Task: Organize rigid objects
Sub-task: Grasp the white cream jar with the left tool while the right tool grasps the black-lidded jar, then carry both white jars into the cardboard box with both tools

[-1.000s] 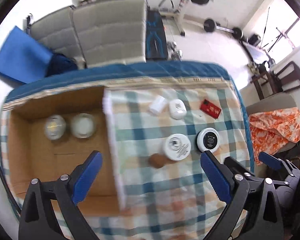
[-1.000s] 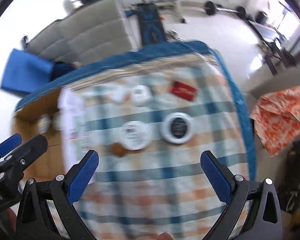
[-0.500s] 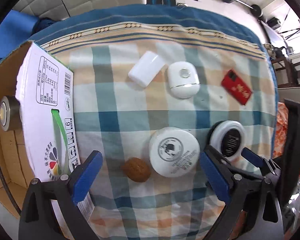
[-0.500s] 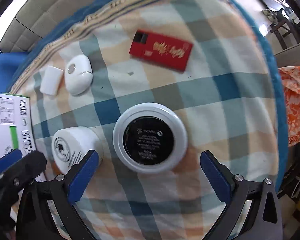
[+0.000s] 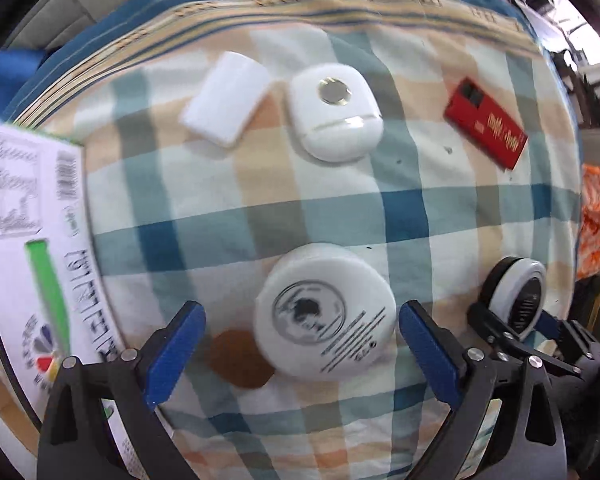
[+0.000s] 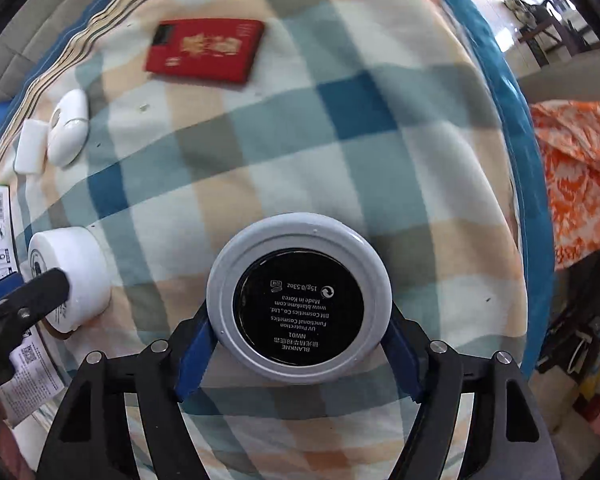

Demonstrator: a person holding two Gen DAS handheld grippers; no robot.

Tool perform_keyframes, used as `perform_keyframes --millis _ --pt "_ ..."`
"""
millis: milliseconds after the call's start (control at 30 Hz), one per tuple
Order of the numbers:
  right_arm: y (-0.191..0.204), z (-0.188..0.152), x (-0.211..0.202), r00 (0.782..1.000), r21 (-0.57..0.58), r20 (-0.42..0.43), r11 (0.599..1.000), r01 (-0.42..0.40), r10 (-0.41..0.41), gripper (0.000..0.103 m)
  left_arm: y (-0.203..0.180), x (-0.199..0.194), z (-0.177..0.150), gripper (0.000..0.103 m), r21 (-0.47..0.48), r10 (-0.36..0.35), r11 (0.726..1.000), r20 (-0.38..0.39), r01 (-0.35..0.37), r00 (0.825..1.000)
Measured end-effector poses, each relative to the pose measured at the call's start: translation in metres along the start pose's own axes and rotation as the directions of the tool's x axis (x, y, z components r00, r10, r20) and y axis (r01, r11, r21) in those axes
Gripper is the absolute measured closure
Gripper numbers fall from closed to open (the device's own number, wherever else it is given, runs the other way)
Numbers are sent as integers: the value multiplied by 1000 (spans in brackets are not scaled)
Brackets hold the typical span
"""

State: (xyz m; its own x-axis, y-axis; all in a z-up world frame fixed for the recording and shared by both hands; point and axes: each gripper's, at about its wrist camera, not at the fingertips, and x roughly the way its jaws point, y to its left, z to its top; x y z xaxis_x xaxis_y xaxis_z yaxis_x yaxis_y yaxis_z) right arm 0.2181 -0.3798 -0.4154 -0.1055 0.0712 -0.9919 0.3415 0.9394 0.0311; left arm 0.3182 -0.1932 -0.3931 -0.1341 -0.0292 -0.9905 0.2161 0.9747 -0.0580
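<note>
A round white compact with a black label (image 6: 299, 304) lies on the checked cloth, and my right gripper (image 6: 299, 344) has its blue pads touching both its sides; it also shows in the left wrist view (image 5: 520, 296). My left gripper (image 5: 300, 344) is open around a white round jar (image 5: 324, 312), its pads a little apart from the jar's sides. A brown nut-like lump (image 5: 240, 362) lies against the jar. The jar also shows in the right wrist view (image 6: 70, 276). Farther off lie a white block (image 5: 226, 98), a white rounded case (image 5: 334, 112) and a red card box (image 5: 485, 124).
A cardboard box's white printed flap (image 5: 24, 240) lies at the left of the checked cloth (image 5: 340, 208). The cloth's blue edge runs along the far and right sides (image 6: 516, 120). Orange patterned fabric (image 6: 580, 176) lies beyond the right edge.
Both grippers have moved down and forward to the cloth. The left now straddles the white jar. The right has narrowed from wide open onto the black-label compact.
</note>
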Motion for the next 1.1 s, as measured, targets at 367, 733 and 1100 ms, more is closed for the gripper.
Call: perform_keyframes --millis 367,733,1100 --pt "-2 17 10 999 24 -34 1000 14 -14 25 -17 30 1 36 48 41 998 -54 -38 998" --pt "3 31 6 997 24 -61 999 45 -44 26 -16 26 -3 38 44 49 998 -14 -48 999" --pt "30 -1 -35 999 -46 30 999 29 -28 27 -7 -44 -45 38 43 8 999 141 -15 990"
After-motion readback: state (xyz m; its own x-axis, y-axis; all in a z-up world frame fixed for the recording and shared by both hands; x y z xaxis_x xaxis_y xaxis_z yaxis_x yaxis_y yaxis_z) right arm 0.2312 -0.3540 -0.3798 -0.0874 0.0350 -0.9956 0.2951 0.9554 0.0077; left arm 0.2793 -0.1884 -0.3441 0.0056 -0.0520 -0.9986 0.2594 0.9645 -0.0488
